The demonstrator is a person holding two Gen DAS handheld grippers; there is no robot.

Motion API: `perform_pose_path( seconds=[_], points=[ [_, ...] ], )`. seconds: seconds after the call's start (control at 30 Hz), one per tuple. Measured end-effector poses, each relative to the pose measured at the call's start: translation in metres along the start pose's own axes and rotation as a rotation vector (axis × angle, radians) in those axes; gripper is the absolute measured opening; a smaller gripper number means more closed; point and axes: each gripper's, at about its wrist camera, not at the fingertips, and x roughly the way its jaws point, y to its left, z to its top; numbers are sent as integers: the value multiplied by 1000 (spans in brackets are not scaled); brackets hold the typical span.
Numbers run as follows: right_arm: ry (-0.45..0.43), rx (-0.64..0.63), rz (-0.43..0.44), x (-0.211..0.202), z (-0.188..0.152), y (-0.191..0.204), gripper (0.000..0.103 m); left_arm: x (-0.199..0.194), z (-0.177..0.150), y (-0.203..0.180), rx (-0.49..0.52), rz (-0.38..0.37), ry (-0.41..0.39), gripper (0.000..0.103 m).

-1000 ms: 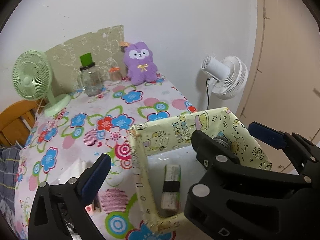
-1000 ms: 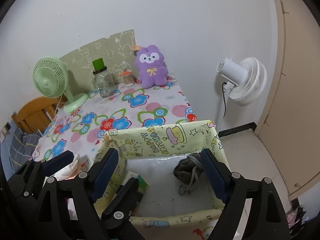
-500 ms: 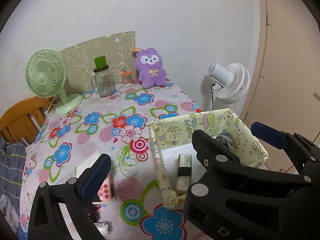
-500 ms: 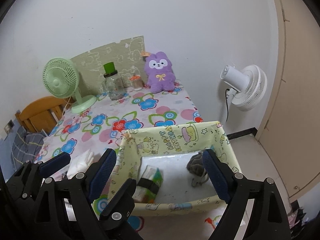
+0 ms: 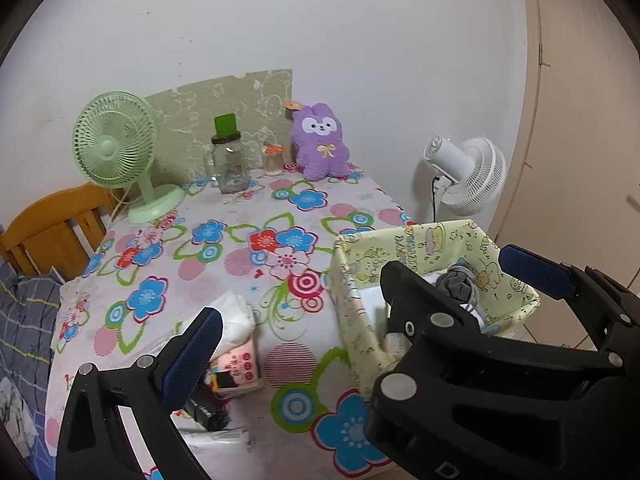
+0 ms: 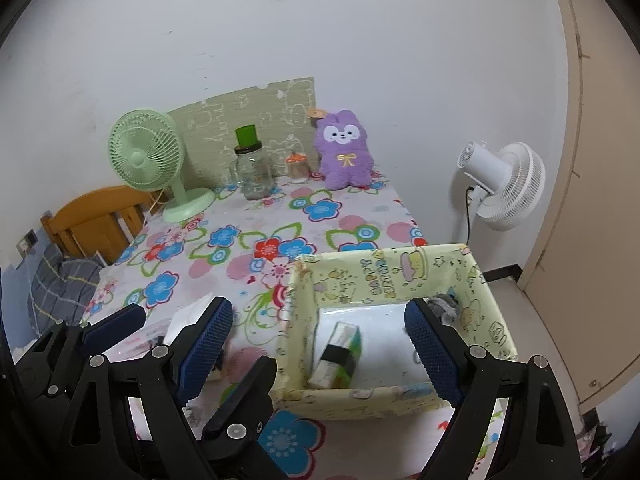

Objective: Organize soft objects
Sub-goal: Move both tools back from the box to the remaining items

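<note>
Purple plush rabbit: upright at the table's far edge, near its far right corner, back against the wall, white face and yellow bow facing the cameras.

Yellow cartoon-print fabric bin: open-topped, at the table's near right corner.

Grey drawstring pouch: crumpled in the bin's far right corner.

Green tissue pack: black-banded, tilted against the bin's left wall.

White folded cloth: lying near the table's front-left edge.

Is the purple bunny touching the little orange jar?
Apart. The right wrist view shows tablecloth between the bunny and jar.
</note>
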Motion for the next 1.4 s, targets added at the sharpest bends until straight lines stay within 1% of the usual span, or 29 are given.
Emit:
perform_pose_path(
  seconds=[0.1, 0.27, 0.47, 0.7, 0.97, 1.1, 1.4],
  points=[
    [4, -10, 4, -1, -2, 10, 90, -6, -3, 6, 1, 18, -13, 101],
    [6, -19, 12, -2, -4, 24, 90, -11, -9, 21, -13, 26, -12, 101],
    [15, -25, 38, 3, -9, 41, 90, -12, -16, 38, -19, 55, -13, 101],
    [15, -33, 68, 9, -15, 60, 90, -11, -25, 58, -53, 57, 5, 99],
    [14, -40, 97, 18, -24, 79, 90, -7, -39, 75, -72, 64, 23, 98],
    [-5, -42, 103, 21, -30, 86, 90, -3, -47, 83, -79, 71, 30, 98],
    [4, -65, 108, 34, -45, 102, 90, 3, -64, 100, -88, 97, 38, 98]
  ],
)
